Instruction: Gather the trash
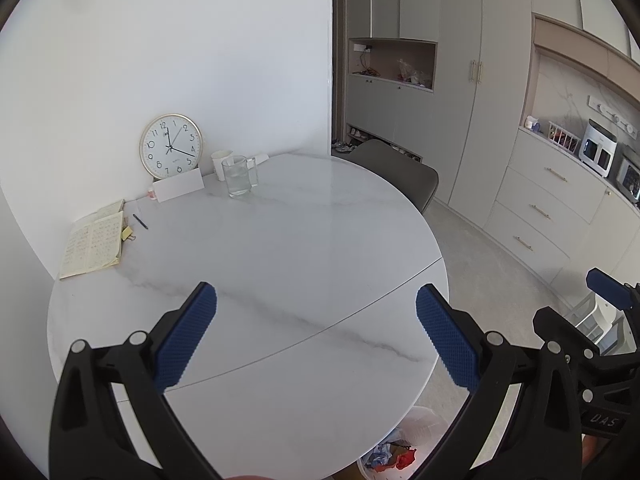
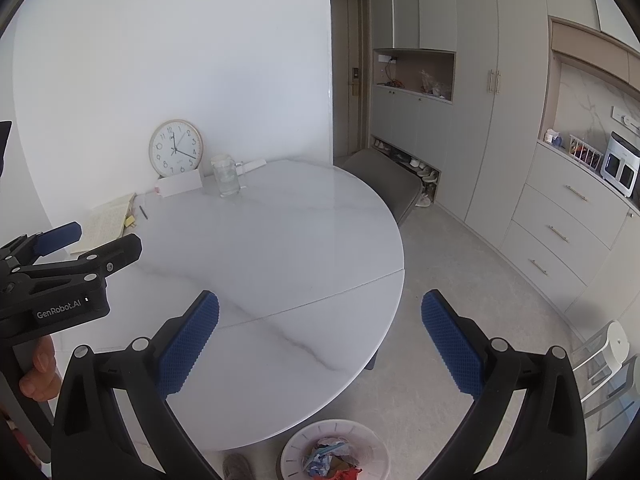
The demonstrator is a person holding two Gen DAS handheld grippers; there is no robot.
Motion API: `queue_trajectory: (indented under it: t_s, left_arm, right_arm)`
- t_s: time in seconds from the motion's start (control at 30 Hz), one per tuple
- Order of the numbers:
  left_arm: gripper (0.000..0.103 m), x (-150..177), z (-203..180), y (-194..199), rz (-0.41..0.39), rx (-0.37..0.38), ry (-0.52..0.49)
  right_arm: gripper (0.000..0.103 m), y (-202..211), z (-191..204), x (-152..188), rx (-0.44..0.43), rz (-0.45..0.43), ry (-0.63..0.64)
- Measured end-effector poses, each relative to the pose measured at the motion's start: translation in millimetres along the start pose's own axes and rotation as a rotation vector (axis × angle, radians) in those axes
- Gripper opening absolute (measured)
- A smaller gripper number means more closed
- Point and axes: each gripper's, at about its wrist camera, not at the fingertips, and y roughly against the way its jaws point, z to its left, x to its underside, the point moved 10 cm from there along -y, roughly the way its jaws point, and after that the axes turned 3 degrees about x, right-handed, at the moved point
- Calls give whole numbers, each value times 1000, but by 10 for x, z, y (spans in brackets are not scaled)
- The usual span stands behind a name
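I hold both grippers above the near edge of the round white marble table [image 1: 280, 240], and neither has anything between its blue pads. My left gripper [image 1: 316, 336] is spread wide, its two pads well apart with bare tabletop showing in the gap; my right gripper [image 2: 320, 340] is spread just as wide, one pad over the table's near rim and the other out past that rim, over the pale floor. The trash [image 2: 332, 460] is off the table: a heap of crumpled wrappers and paper scraps in blue, red and white lies inside the white wastebasket [image 2: 296, 446], which stands on the floor just below the table's near edge (from the left wrist I see only part of it, tucked under the rim). On the far side of the table a round clock [image 1: 171, 146] leans against the wall, with a white card [image 1: 179, 188] propped in front of it and a glass mug [image 1: 238, 176] of water just beside that. An open notebook [image 1: 94, 244] lies at the table's far left, a dark pen [image 1: 140, 221] near it. A grey chair [image 1: 396, 174] stands at the table's far right edge.
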Motion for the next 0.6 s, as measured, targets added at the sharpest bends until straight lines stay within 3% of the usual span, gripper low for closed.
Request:
queue_trajectory:
  t_s: [0.6]
  left_arm:
    - [96, 27, -51, -19, 9, 4, 7]
  right_arm:
    - [101, 7, -50, 30, 3, 2, 0]
